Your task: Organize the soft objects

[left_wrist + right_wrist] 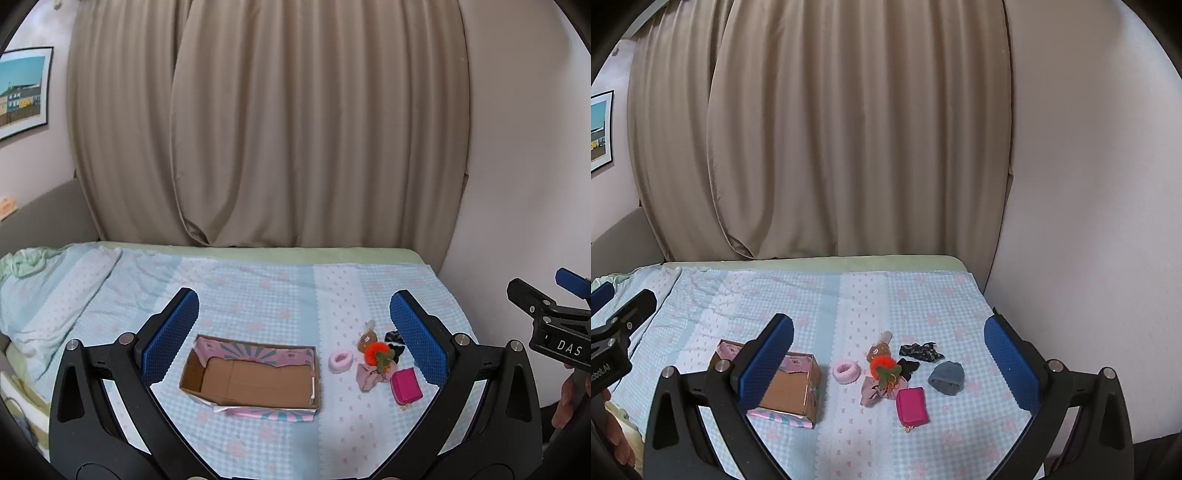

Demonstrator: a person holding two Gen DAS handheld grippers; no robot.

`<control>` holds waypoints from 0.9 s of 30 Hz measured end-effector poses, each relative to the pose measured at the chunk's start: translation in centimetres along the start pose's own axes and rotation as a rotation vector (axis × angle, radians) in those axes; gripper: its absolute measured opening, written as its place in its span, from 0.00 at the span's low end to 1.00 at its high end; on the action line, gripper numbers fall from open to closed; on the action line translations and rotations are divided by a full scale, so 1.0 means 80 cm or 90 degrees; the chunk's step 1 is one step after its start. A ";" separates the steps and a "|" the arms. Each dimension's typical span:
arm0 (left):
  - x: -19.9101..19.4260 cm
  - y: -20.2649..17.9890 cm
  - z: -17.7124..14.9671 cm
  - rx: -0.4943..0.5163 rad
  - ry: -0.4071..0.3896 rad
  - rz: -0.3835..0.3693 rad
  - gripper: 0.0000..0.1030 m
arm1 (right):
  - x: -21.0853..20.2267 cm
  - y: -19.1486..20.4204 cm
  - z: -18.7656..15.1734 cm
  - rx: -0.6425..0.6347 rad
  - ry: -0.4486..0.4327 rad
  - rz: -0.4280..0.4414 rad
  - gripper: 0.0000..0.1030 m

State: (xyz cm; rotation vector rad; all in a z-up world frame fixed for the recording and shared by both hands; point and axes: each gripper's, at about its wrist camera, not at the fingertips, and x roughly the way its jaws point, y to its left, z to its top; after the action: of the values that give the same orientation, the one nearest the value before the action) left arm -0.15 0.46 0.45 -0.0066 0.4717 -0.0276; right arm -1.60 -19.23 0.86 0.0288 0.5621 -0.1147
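left gripper: black frame, silver screws, blue ribbed pads
right gripper: same build, white "DAS" lettering

Empty cardboard box between wide-apart tool pads

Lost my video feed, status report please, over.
Left gripper and right gripper open, holding nothing. Cardboard box empty; soft items piled beside it. Nothing in the way.

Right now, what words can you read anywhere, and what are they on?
"DAS": white letters on the right gripper body.
"obo.AI", start cut off: on the left gripper body.
Box print: pictures only, no readable words.
Poster: no readable words.
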 end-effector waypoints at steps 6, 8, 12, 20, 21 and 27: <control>-0.003 0.000 0.000 -0.005 0.000 -0.008 0.99 | 0.002 -0.003 0.006 0.001 0.002 0.005 1.00; -0.003 -0.001 0.001 -0.005 -0.001 -0.007 0.99 | 0.003 -0.004 0.007 0.001 0.004 0.007 1.00; -0.005 0.001 -0.001 -0.005 -0.003 -0.007 0.99 | 0.002 -0.005 0.006 0.002 0.001 0.008 1.00; -0.005 -0.004 -0.003 -0.009 -0.006 -0.010 0.99 | 0.006 -0.006 0.010 0.000 -0.005 0.005 1.00; -0.004 -0.005 -0.003 -0.008 -0.006 -0.011 0.99 | 0.006 -0.005 0.010 -0.001 -0.006 0.005 1.00; -0.004 -0.008 -0.002 -0.004 -0.008 -0.015 0.99 | 0.012 -0.005 0.010 0.000 -0.006 0.004 1.00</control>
State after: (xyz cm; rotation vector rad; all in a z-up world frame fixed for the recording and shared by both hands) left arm -0.54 -0.20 0.45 -0.0179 0.4595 -0.0488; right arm -0.46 -19.79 1.01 0.0296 0.5526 -0.1085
